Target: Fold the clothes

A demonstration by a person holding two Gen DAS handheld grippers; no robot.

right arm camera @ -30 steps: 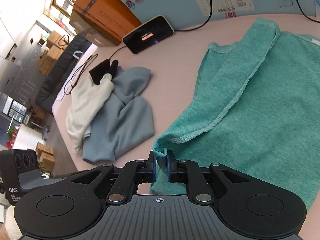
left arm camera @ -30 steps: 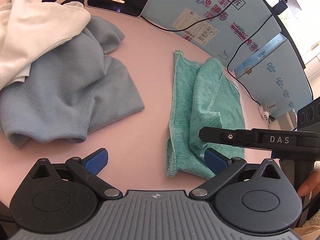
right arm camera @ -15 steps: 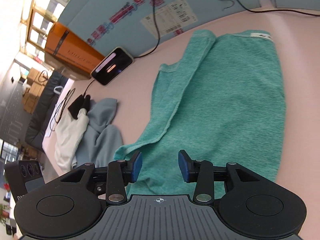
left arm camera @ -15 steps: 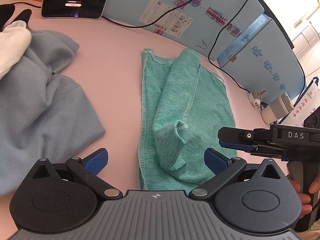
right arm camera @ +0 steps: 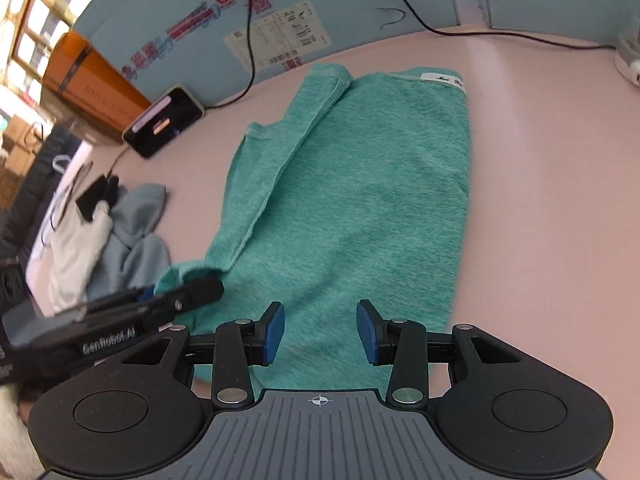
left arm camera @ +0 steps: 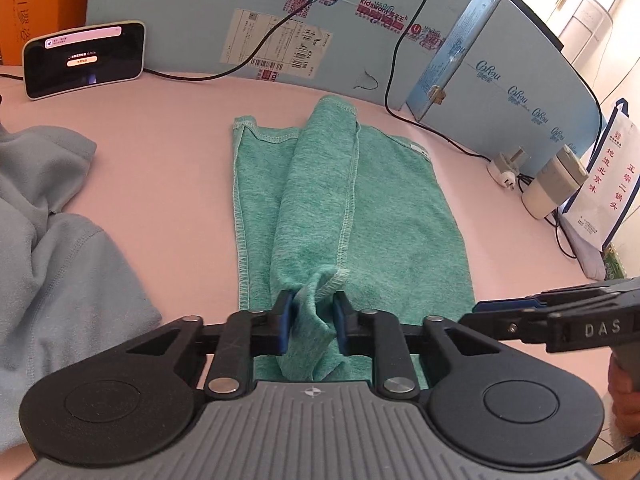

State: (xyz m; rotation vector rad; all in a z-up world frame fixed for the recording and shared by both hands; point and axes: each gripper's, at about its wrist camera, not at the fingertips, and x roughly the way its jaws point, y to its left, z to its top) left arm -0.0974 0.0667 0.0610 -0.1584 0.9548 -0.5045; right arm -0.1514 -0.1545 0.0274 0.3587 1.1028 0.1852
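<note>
A green knit garment [left arm camera: 380, 208] lies flat on the pink table [left arm camera: 168, 184], with one long side folded over the middle. My left gripper [left arm camera: 313, 320] is at its near edge, jaws closing, and a bunched fold of the green cloth is pinched between the blue pads. From the right wrist view the same garment [right arm camera: 360, 184] spreads ahead, and the left gripper [right arm camera: 188, 292] bites its left corner. My right gripper [right arm camera: 320, 332] hovers open over the near hem with only flat cloth beneath it. It also shows from the side as the right gripper [left arm camera: 480, 306].
A grey-blue garment [left arm camera: 52, 248] and a white garment [right arm camera: 76, 248] are heaped at the left. A lit phone-like screen [left arm camera: 84, 58] leans at the back. Blue cardboard boxes [left arm camera: 280, 12] wall the far edge, with cables, a plug [left arm camera: 506, 166] and a white charger [left arm camera: 556, 184] at the right.
The left gripper swung from the grey-blue heap to the green garment and closed on its folded corner. The right gripper let go of that corner, opened and shifted right.
</note>
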